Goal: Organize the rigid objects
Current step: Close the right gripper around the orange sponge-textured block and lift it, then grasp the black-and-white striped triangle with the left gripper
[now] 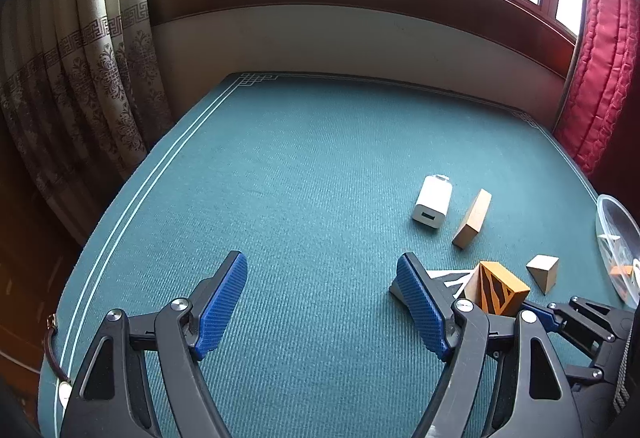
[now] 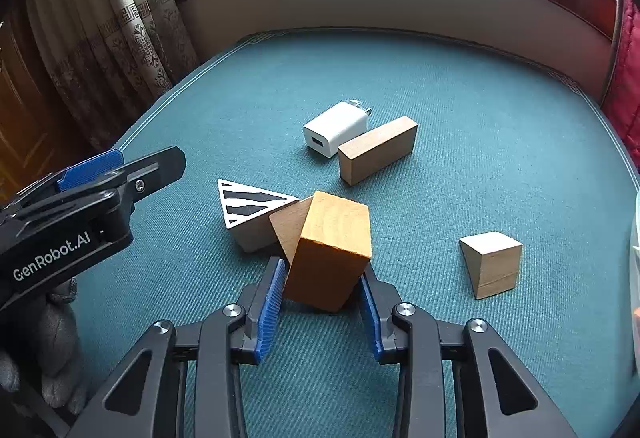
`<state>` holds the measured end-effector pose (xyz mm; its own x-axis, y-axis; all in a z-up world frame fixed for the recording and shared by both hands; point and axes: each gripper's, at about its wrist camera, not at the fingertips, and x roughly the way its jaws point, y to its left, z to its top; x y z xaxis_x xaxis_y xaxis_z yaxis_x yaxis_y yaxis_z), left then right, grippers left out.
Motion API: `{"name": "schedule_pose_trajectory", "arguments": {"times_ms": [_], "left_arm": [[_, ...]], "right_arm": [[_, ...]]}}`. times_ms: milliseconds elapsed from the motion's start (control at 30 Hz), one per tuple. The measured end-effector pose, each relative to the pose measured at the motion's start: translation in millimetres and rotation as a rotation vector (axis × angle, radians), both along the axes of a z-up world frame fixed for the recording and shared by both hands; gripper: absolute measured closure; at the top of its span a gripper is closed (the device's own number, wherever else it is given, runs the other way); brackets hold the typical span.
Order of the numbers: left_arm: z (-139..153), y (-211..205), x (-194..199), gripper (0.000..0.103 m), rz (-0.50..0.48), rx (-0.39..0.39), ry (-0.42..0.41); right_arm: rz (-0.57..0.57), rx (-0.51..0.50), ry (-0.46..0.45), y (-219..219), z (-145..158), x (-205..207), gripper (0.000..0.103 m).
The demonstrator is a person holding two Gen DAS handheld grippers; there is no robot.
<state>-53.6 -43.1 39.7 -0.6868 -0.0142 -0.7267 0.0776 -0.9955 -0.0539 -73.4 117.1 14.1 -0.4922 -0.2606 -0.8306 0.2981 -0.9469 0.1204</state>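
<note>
An orange wooden block (image 2: 332, 238) stands tilted on the teal tablecloth (image 2: 460, 178), and my right gripper (image 2: 323, 267) is shut on its lower part, a blue pad on either side. In the left wrist view one face of the orange block (image 1: 500, 288) shows black stripes. It leans against a zebra-striped triangular block (image 2: 250, 208). Farther back lie a white USB charger (image 2: 336, 134) and a plain rectangular wooden block (image 2: 378, 150). A small wooden wedge (image 2: 492, 264) sits to the right. My left gripper (image 1: 320, 266) hovers open over bare cloth, left of the pile.
A clear plastic container (image 1: 616, 238) sits at the table's right edge. Patterned curtains (image 1: 80, 78) hang at the left, a red quilted cushion (image 1: 600, 78) at the right, and a wall with a window sill behind. A grey-gloved hand (image 2: 52, 338) holds the left gripper.
</note>
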Motion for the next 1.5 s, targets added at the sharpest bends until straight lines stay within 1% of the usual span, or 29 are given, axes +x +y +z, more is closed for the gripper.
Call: {"name": "schedule_pose_trajectory", "arguments": {"times_ms": [200,267,400,600,833,1067,1167,1333,1400,1467,1500], "left_arm": [[-4,13,-1,0.025,-0.067,-0.004,-0.003],[-6,18,-1,0.025,-0.094,0.001,-0.005],[-9,29,-1,0.025,-0.148,0.004,-0.015],[-16,43,0,0.025,-0.208,-0.035,-0.030],[-29,54,-10,0.025,-0.218,-0.094,-0.080],[-32,65,-21,0.025,-0.216,-0.142,-0.096],[-33,67,-28,0.025,-0.216,-0.149,-0.109],[-36,68,-38,0.025,-0.207,-0.136,-0.115],[-36,69,-39,0.029,-0.208,-0.130,-0.110],[-37,70,-39,0.048,-0.226,-0.117,-0.107],[-36,71,-38,0.052,-0.234,-0.109,-0.103]], "right_arm": [[-0.027,0.032,0.011,20,-2,2,0.070],[-0.040,0.039,0.012,27,-3,2,0.070],[-0.048,0.022,0.008,35,-5,-1,0.070],[-0.041,0.011,0.015,36,-8,2,0.069],[-0.047,-0.013,0.014,44,-9,5,0.069],[-0.066,-0.021,0.015,48,-7,5,0.067],[-0.067,-0.025,0.015,48,-8,6,0.066],[-0.065,-0.023,0.023,46,-8,7,0.062],[-0.066,-0.024,0.026,44,-9,5,0.061],[-0.067,-0.025,0.029,45,-10,5,0.059],[-0.068,-0.025,0.031,46,-10,5,0.057]]}}
